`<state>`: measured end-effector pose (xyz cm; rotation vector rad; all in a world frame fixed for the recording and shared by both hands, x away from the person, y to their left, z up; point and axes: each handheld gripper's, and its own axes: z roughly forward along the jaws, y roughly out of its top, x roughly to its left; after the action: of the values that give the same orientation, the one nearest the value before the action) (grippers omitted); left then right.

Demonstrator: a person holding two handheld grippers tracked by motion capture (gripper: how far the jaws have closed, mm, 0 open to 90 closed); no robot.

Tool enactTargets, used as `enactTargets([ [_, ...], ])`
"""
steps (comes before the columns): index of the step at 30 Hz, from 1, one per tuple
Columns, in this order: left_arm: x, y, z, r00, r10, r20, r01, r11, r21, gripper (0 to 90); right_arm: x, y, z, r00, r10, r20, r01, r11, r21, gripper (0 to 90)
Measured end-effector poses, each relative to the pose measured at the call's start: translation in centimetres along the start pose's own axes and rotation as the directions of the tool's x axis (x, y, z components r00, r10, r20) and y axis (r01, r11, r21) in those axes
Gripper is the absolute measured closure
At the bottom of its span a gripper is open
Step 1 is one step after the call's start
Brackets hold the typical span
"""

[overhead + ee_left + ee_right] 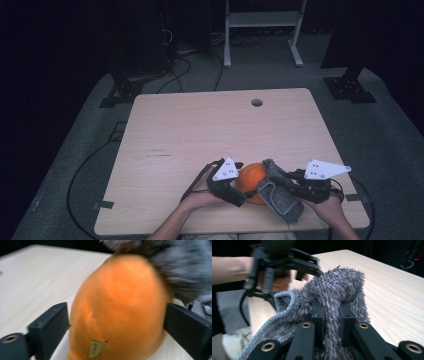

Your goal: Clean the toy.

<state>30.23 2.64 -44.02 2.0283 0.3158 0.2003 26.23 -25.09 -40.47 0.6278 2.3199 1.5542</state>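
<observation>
A soft orange plush ball (pixel 250 176) lies near the table's (pixel 210 125) front edge; a small tan tag (pixel 96 348) hangs from the plush ball (pixel 117 302). My left gripper (pixel 239 192) (pixel 117 322) is open, its jaws wide on either side of the ball, whose flanks reach both pads. A grey fuzzy cloth (pixel 282 200) (pixel 337 287) with a ribbed hem drapes over the ball's right side, and its grey pile (pixel 185 267) shows in the left gripper view. My right gripper (pixel 286 187) (pixel 332 312) is shut on a fold of the cloth.
A round cable hole (pixel 256 102) sits near the table's far edge. Tape strips (pixel 103 204) mark the front corners. Behind the table stand a white frame (pixel 262 30) and black stand bases (pixel 349 87), with cables (pixel 172 75) on the floor.
</observation>
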Motion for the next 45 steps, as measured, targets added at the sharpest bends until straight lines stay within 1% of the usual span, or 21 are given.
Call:
enactTargets([
  [3,-0.5,-0.5,0.8,0.9991,0.023,0.034,-0.024,0.9994,0.024,8.5,0.5,0.0,0.3,0.9996,-0.018,-0.022,0.018,1.0,0.015,77.3],
  [5,-0.7,-0.2,0.2,0.9974,0.072,-0.009,-0.072,0.9974,0.006,24.3,0.6,0.1,0.2,0.9997,-0.022,-0.013,0.022,1.0,0.016,77.4],
  [7,-0.9,0.4,-0.5,0.9926,0.104,-0.063,-0.105,0.9944,-0.008,32.3,0.5,0.3,0.1,0.9998,-0.018,-0.001,0.018,1.0,-0.011,77.3],
  [8,-1.2,0.9,-1.1,0.9793,0.152,-0.133,-0.154,0.9881,-0.001,33.4,0.4,0.5,0.2,0.9998,-0.017,0.005,0.017,1.0,-0.018,77.3],
  [10,-1.2,1.4,-1.9,0.9617,0.193,-0.195,-0.194,0.9809,0.014,33.9,0.1,1.2,0.8,0.9994,-0.024,0.026,0.025,0.999,-0.024,77.3],
  [12,-0.8,1.5,-2.7,0.9415,0.204,-0.268,-0.201,0.9789,0.039,34.0,-0.3,1.7,1.8,0.9996,-0.008,0.029,0.01,0.999,-0.052,77.3],
  [14,-0.4,1.0,-2.7,0.946,0.168,-0.277,-0.16,0.9858,0.053,32.7,-0.9,2.2,3.3,0.9994,-0.001,0.035,0.003,0.999,-0.053,77.3],
  [15,-0.2,0.7,-2.6,0.953,0.146,-0.265,-0.134,0.989,0.062,30.9,-1.2,2.1,4.0,0.9992,-0.003,0.041,0.005,0.999,-0.037,77.3],
  [16,0.1,0.1,-2.3,0.9687,0.114,-0.221,-0.094,0.9904,0.102,28.0,-1.4,1.9,4.5,0.9989,-0.004,0.048,0.005,1.0,-0.014,77.2],
  [17,0.2,-0.3,-2.2,0.9753,0.108,-0.193,-0.089,0.9908,0.101,23.7,-1.8,1.3,5.3,0.9988,-0.001,0.048,0.0,1.0,0.031,77.3],
  [19,0.3,-0.6,-2.6,0.9852,0.092,-0.145,-0.082,0.9938,0.076,20.5,-2.1,0.0,5.7,0.9985,0.051,0.021,-0.051,0.999,0.019,77.3],
  [20,0.6,-0.4,-3.1,0.9933,0.065,-0.095,-0.061,0.9972,0.043,19.8,-2.1,-0.3,5.5,0.9979,0.063,0.016,-0.063,0.998,0.017,77.3],
  [21,0.9,-0.2,-3.6,0.9961,0.045,-0.076,-0.045,0.999,0.007,19.2,-2.1,-0.6,5.1,0.9983,0.056,0.015,-0.056,0.998,0.031,77.3],
  [23,1.5,0.2,-4.4,0.9962,-0.004,-0.087,-0.002,0.9981,-0.062,19.2,-2.0,-0.8,4.4,0.9992,0.04,0.007,-0.04,0.998,0.05,77.3],
  [24,2.0,0.2,-4.6,0.992,-0.034,-0.121,0.023,0.9962,-0.084,19.0,-1.9,-1.0,4.2,0.9994,0.034,0.0,-0.033,0.998,0.057,77.3],
  [27,2.4,-0.1,-4.0,0.9766,-0.075,-0.202,0.064,0.9961,-0.062,18.4,-1.8,-1.8,3.6,0.9995,0.029,-0.016,-0.027,0.997,0.074,77.0],
  [30,2.5,-1.1,-2.8,0.9824,-0.123,-0.141,0.119,0.9922,-0.036,17.8,-1.8,-2.0,3.2,0.9996,0.02,-0.021,-0.018,0.995,0.1,76.9],
  [35,1.5,-1.3,-2.4,0.9918,-0.076,-0.102,0.078,0.9968,0.016,25.9,-0.9,-1.5,2.4,0.9994,-0.026,-0.023,0.029,0.992,0.126,77.0],
  [37,1.0,-1.3,-2.5,0.9954,-0.032,-0.09,0.034,0.9992,0.022,27.1,-0.1,-0.8,2.4,0.9978,-0.058,-0.031,0.061,0.991,0.118,77.0],
  [40,0.1,-1.3,-2.5,0.995,0.039,-0.092,-0.035,0.9985,0.042,28.0,0.8,0.2,3.2,0.9937,-0.101,-0.05,0.107,0.985,0.135,77.1],
  [45,-0.7,-1.3,-2.5,0.9915,0.102,-0.08,-0.098,0.9936,0.056,30.7,0.5,1.6,4.3,0.9931,-0.097,-0.065,0.104,0.989,0.103,77.2],
])
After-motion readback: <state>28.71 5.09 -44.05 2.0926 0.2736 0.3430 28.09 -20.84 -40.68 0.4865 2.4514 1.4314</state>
